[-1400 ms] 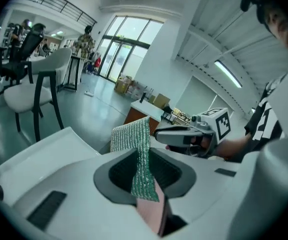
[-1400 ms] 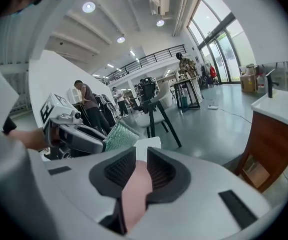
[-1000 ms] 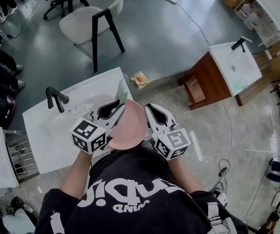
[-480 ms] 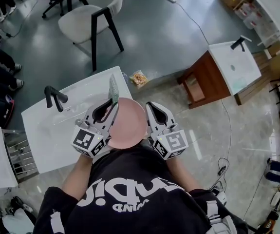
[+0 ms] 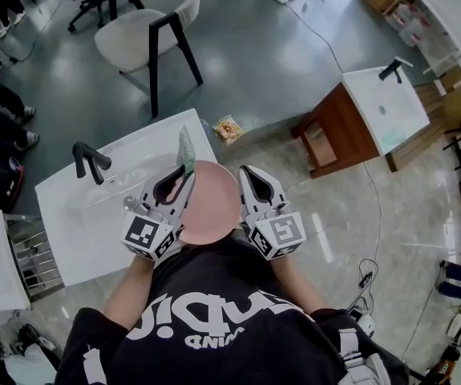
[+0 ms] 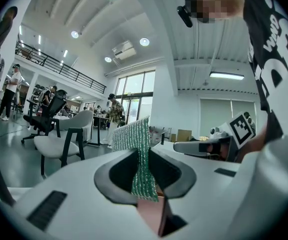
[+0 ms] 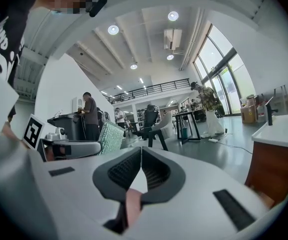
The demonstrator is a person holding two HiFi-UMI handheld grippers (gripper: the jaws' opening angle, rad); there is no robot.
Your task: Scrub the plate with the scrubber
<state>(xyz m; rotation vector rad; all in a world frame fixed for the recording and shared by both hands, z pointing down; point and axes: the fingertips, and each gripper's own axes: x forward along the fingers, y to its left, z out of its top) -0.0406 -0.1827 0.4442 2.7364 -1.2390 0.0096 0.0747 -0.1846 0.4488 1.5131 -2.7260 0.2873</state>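
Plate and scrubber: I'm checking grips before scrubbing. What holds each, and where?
The left tool pinches the green scrubber by its lower edge; the right tool clamps the pink plate at its rim.

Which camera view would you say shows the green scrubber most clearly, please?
The left gripper view: the scrubber stands upright, clamped in the jaws of the left gripper, its mesh weave plain. The head view shows only a small green sliver beyond the pink plate; the right gripper view catches a pale corner at the left gripper's tip.

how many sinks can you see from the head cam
2. One sink lies below the left gripper, left of the pink plate; the other sits on a wooden cabinet at right. More may be out of view.
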